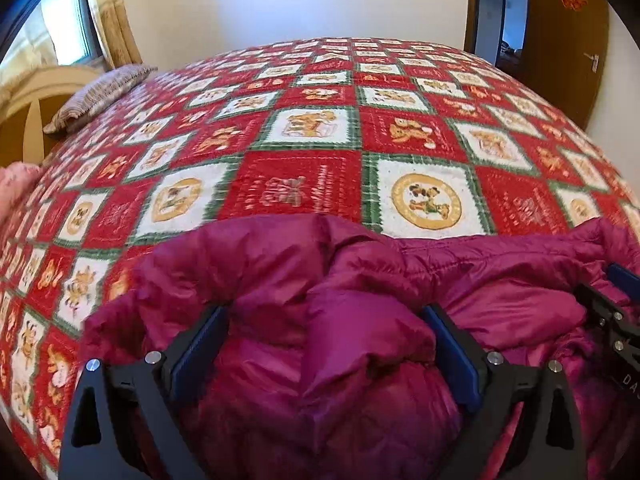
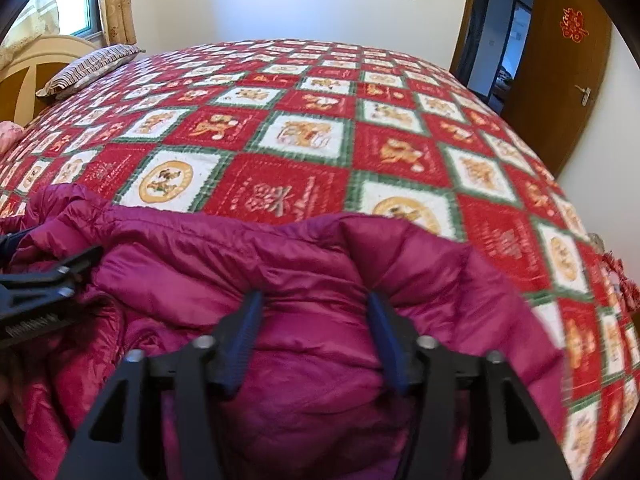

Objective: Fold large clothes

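Two handheld grippers work a magenta down jacket (image 1: 360,340) at the near edge of a bed.

The left gripper (image 1: 324,344) stands spread around a puffed fold; the right gripper (image 2: 314,328) has its blue pads against a bunched ridge, though a firm pinch cannot be confirmed. White lettering on the gripper bodies is too blurred to read. Beyond lies the red-and-white cartoon quilt (image 2: 304,136) (its woven script illegible). Only the right view shows the door's red paper emblem (image 2: 575,25) sharply.
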`<state>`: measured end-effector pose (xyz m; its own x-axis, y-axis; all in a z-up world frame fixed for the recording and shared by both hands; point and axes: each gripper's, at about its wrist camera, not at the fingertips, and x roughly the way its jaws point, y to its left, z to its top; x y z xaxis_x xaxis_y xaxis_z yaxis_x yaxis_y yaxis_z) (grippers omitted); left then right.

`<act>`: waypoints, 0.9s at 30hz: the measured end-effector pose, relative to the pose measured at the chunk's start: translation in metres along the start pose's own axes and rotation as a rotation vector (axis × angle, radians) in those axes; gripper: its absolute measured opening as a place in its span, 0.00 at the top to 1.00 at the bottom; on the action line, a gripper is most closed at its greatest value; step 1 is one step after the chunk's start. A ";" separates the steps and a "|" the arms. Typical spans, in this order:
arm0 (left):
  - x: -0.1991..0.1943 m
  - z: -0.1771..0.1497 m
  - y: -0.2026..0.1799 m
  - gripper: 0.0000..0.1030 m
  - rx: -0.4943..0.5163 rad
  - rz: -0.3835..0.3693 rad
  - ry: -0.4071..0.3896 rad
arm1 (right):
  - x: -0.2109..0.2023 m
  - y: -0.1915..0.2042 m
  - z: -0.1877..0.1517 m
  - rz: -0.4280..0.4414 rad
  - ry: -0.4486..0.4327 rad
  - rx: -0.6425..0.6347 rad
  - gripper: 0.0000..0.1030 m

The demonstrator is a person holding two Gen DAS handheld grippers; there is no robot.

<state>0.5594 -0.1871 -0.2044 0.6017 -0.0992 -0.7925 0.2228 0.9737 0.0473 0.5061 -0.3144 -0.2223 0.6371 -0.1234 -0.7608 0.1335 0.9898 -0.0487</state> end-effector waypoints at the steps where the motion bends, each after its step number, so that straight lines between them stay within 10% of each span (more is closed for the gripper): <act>1: -0.015 0.001 0.006 0.05 -0.014 0.003 -0.018 | -0.015 -0.008 0.000 -0.007 -0.028 0.016 0.35; 5: -0.081 -0.010 0.032 0.05 -0.034 -0.043 -0.129 | -0.071 -0.034 -0.009 -0.033 -0.144 0.058 0.17; 27: -0.234 -0.285 0.130 0.05 0.003 -0.069 -0.071 | -0.208 -0.065 -0.250 0.051 0.028 0.183 0.17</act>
<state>0.2289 0.0212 -0.1855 0.6380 -0.1808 -0.7485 0.2678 0.9635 -0.0044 0.1750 -0.3357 -0.2226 0.6254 -0.0690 -0.7772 0.2390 0.9652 0.1066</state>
